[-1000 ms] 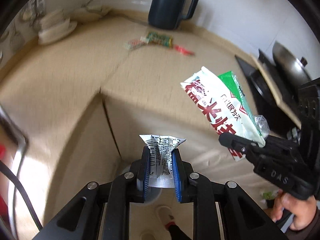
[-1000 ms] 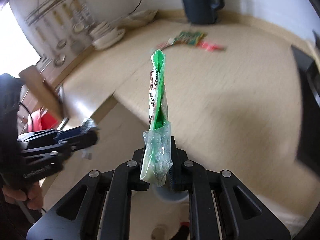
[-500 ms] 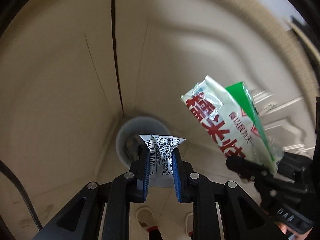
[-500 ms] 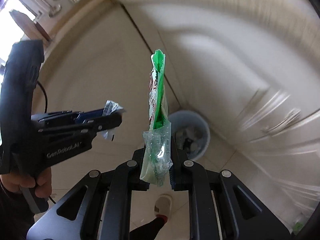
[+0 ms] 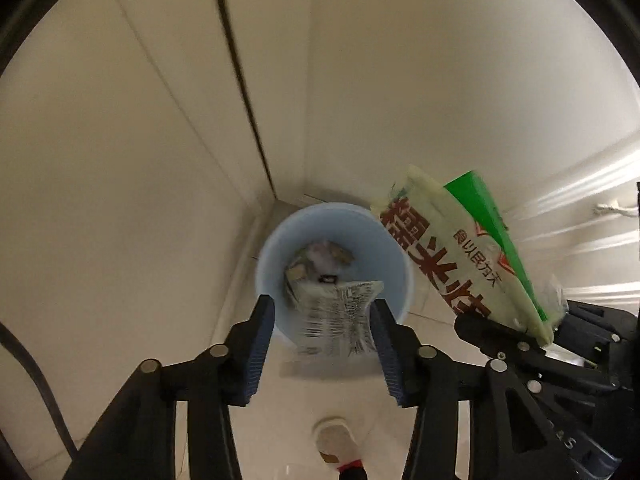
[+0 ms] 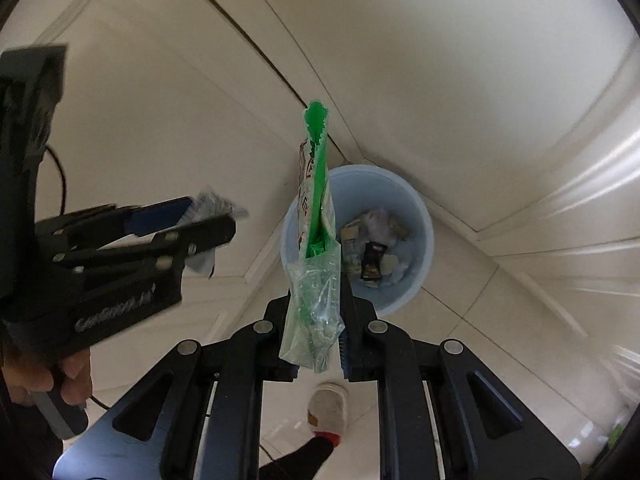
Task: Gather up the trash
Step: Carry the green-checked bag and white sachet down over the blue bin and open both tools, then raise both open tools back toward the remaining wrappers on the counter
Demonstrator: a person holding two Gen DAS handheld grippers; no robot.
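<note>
Left wrist view
My left gripper (image 5: 323,332): my jaws have just been spreading; they stand apart, pointing down over the bin.
Silver wrapper (image 5: 335,318): blurred, loose between my blue pads; neither pad seems to press on it, and it hangs over the bin's near rim.
Bin (image 5: 394,256): pale blue, round, on the floor in the cabinet corner, with scraps in its bottom.
Rice-cake bag (image 5: 448,256): white and green with red characters, pinched at its lower end by my right gripper (image 5: 548,330), beside the bin's rim.

Right wrist view
My right gripper (image 6: 318,320): my jaws stand narrow, clamped on the clear end of the rice-cake bag (image 6: 316,216).
Bin (image 6: 424,248): just past the bag, mouth up, trash inside.
My left gripper (image 6: 212,226): off to the left; a hand (image 6: 60,376) holds its grip.
Shoe (image 6: 328,406): on the tiles below.
</note>
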